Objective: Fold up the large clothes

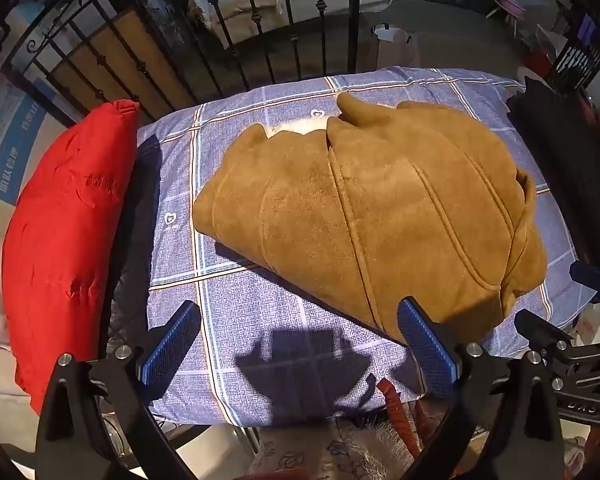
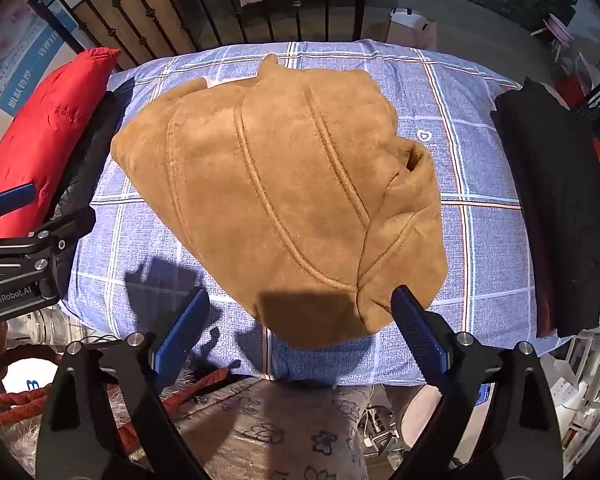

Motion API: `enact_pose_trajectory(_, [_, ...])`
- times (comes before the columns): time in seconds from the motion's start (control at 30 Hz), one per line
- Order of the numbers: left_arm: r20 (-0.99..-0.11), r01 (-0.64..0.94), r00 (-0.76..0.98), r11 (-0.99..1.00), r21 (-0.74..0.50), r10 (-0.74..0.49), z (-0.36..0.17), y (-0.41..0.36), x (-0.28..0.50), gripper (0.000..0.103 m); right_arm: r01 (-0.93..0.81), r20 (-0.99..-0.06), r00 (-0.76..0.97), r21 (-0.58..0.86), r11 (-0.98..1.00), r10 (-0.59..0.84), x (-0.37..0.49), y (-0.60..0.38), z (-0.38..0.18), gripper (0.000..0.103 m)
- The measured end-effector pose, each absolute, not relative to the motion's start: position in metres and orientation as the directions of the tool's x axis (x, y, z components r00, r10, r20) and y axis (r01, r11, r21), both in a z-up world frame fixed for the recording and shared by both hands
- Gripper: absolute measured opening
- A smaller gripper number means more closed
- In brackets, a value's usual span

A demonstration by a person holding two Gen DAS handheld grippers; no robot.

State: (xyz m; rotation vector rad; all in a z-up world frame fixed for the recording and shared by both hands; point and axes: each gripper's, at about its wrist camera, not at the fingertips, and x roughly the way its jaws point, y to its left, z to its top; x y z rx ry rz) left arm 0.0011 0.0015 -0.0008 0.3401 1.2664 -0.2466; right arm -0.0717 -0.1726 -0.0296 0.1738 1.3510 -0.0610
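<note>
Two grippers hang over the near edge of the checked blue cover [image 1: 228, 312], both pointing steeply down with jaws spread wide and nothing between the blue pads. Left gripper [image 1: 300, 350] hovers over bare cloth at the near edge, its right-hand pad just beside the hem of the tan suede coat [image 1: 372, 208]. Right gripper [image 2: 300, 332] hovers above the coat's near end; contact cannot be confirmed. Coat lies folded into a compact bundle at the middle of the cover, raised seams running along its length, a pale lining showing at the far end. Red padded garment [image 1: 64, 232] sits along the left edge of the cover. Dark folded garment [image 2: 556, 208] sits along the right edge. Black iron railing [image 1: 260, 40] stands beyond the far edge.
</note>
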Motion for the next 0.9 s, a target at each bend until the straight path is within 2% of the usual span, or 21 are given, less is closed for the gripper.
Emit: enact_pose_trajectory(0.9, [-0.963, 0.361, 0.271, 0.926, 0.110, 0.009, -0.0065, 0.0044, -0.0027, 0.097, 0.140, -0.976, 0.211, 0.092, 0.986, 0.061, -0.0725, -0.1705, -0.0328, 0.091])
